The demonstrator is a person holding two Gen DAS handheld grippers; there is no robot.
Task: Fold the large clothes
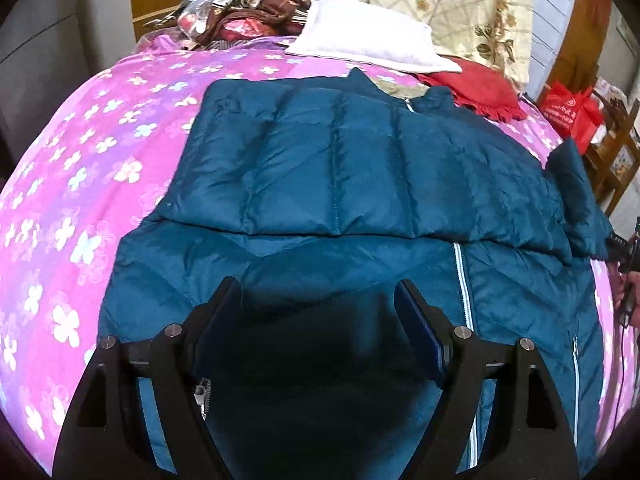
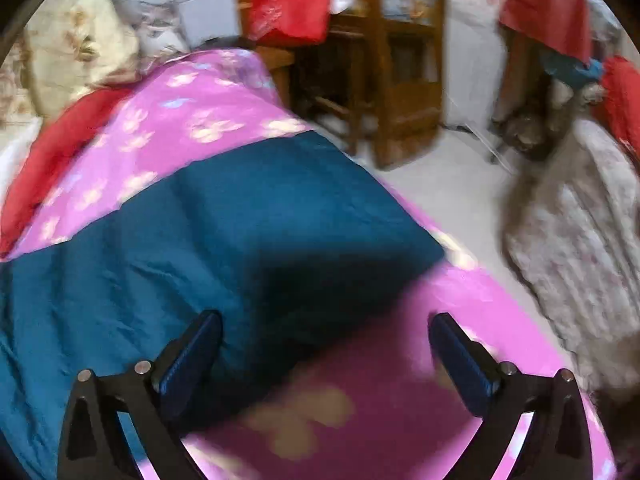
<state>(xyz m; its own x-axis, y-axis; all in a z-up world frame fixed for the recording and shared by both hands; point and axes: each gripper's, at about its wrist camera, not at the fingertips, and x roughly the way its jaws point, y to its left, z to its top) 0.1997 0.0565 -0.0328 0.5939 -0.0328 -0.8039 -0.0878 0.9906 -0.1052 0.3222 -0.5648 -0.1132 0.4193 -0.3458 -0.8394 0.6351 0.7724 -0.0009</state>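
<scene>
A teal quilted puffer jacket lies front-up on the bed, its zipper running down right of centre. One sleeve is folded flat across the chest. My left gripper is open and empty, hovering just above the jacket's lower front. In the blurred right wrist view, my right gripper is open and empty above the bed, over the corner of the jacket's other sleeve. The right gripper also shows in the left wrist view at the far right edge, beside the sleeve end.
The pink flowered bedspread covers the bed. A white pillow, a red cloth and floral quilts lie at the head. A wooden chair with a red bag stands past the bed's right edge.
</scene>
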